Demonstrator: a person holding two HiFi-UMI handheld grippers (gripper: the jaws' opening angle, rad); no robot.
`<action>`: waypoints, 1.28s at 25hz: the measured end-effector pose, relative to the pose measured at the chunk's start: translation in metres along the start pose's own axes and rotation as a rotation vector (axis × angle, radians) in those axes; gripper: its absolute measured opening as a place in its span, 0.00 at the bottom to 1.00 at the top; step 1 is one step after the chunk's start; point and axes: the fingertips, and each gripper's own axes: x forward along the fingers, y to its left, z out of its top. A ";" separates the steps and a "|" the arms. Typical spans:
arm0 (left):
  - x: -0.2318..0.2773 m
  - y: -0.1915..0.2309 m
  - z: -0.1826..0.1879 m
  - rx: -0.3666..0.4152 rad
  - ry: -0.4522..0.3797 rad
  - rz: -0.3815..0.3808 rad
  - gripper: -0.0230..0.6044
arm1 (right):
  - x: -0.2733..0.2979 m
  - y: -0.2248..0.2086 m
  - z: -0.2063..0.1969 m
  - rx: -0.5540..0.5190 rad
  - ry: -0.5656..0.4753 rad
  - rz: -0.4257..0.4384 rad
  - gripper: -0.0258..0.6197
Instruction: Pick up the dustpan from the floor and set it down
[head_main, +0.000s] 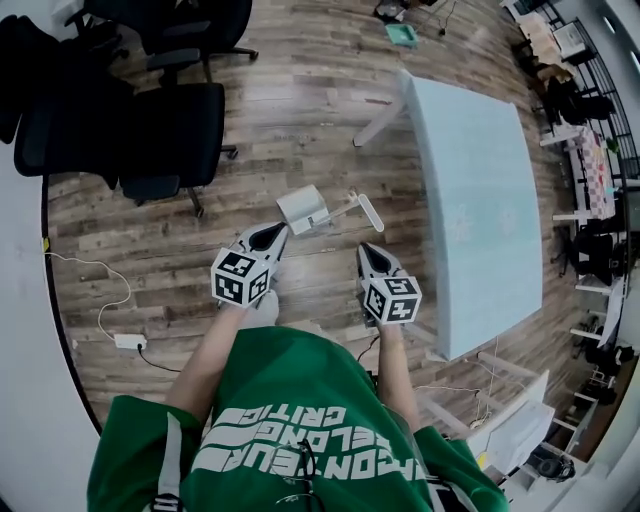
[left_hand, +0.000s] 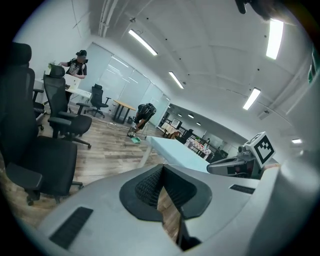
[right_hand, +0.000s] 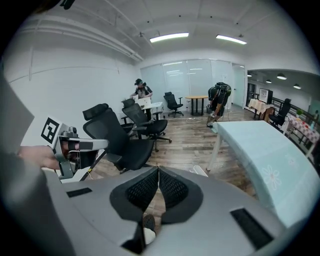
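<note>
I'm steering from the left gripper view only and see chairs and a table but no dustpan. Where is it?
Observer: On the wood floor, the dustpan lies just ahead of the left gripper, not touching it.
Operator: Where does its handle point?
Observer: The handle runs toward the table, ending ahead of the right gripper.
Operator: Is that gripper carrying anything?
Observer: No; its own view shows the jaws shut with nothing between them.

white dustpan (head_main: 303, 208), pale blue table (head_main: 480, 180), brown wood-grain floor (head_main: 300, 100), green shirt (head_main: 290, 385).
</note>
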 end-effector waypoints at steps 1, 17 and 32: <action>-0.001 0.004 0.002 -0.010 -0.005 -0.001 0.04 | 0.003 0.002 0.003 -0.006 0.004 -0.004 0.05; -0.019 0.055 0.010 -0.051 -0.030 0.081 0.04 | 0.052 0.012 0.023 -0.036 0.030 0.064 0.05; 0.002 0.048 0.037 -0.018 -0.067 0.211 0.04 | 0.083 -0.042 0.049 -0.130 0.029 0.100 0.05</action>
